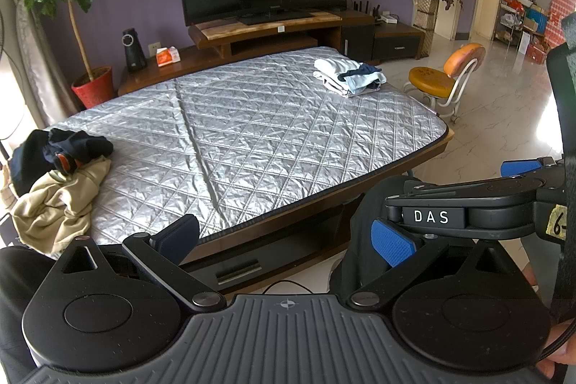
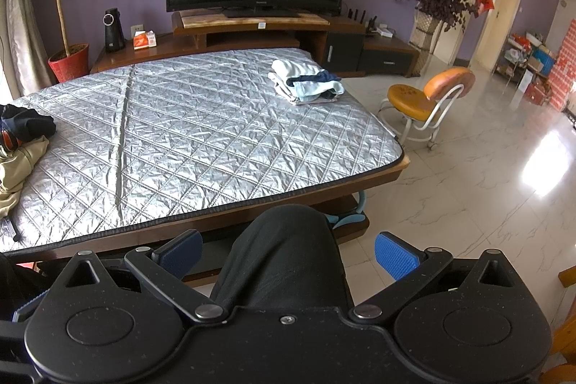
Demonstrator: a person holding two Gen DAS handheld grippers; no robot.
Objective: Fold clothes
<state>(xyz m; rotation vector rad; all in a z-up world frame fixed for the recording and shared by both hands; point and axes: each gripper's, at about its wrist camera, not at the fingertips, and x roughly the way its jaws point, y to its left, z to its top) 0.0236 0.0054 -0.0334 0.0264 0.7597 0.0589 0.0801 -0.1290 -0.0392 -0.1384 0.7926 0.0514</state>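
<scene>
Clearly the work waiting is the unfolded heap (image 1: 59, 182) at the near-left corner of the counter (image 1: 252, 132): a beige garment sprawled under a dark navy one, with something orange tucked between them that I cannot identify at this distance. From the right wrist view the same heap (image 2: 18, 146) sits at the far left edge of the frame, partly cut off. Its longer spread seems to run from the counter's near edge back toward the far side, though the crumpling makes that a loose reading.

Diagonally opposite, near the far-right corner, lies a folded stack (image 1: 347, 76) of white, pale blue and navy pieces, well apart from the heap.

Both tools are held back from the counter, short of its near edge. The left hand-held gripper (image 1: 288, 240) has its jaws spread wide and holds nothing. The right hand-held gripper (image 2: 288, 258) is likewise wide open and empty, with the person's dark-trousered knee (image 2: 284, 247) showing between its fingers.

The heap lies forward and to the left of both, and the left hand-held gripper is plainly the nearer one. I judge the next move to be a leftward reach by that hand to pull one garment from the heap onto the bare quilted middle of the counter.
</scene>
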